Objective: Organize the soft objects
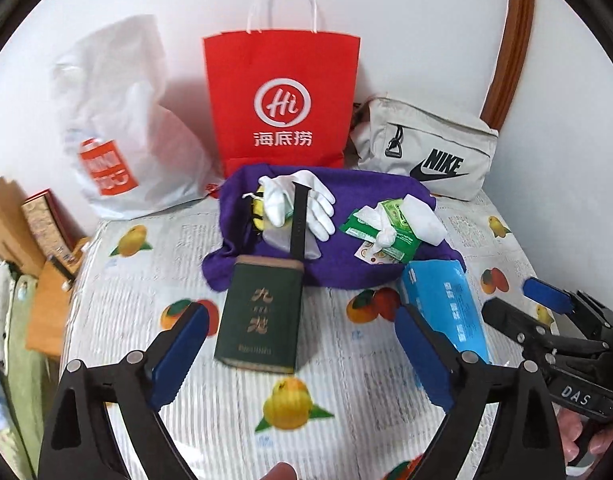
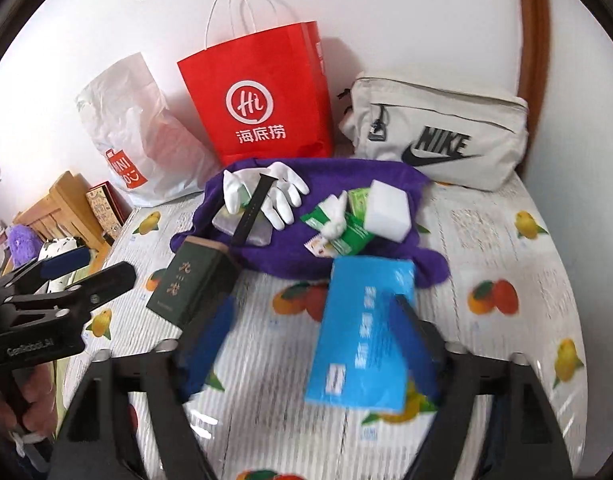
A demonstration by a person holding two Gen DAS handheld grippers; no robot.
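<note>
A purple cloth (image 1: 338, 264) (image 2: 314, 248) lies on the fruit-print table cover. On it lie white gloves (image 1: 318, 204) (image 2: 282, 196), a black strap (image 1: 299, 220) (image 2: 252, 212), green wipe packets (image 1: 382, 232) (image 2: 350, 232), crumpled tissue (image 2: 336, 216) and a white sponge block (image 1: 424, 220) (image 2: 388, 208). A dark green tin (image 1: 260, 316) (image 2: 190, 284) and a blue tissue pack (image 1: 446, 304) (image 2: 362, 332) lie in front. My left gripper (image 1: 302, 352) is open around the tin's near end. My right gripper (image 2: 310, 340) is open above the blue pack.
A red paper bag (image 1: 282, 96) (image 2: 262, 92), a white plastic bag (image 1: 118, 128) (image 2: 138, 132) and a beige Nike pouch (image 1: 426, 148) (image 2: 438, 132) stand against the wall. Wooden furniture (image 2: 62, 208) and boxes sit left of the table.
</note>
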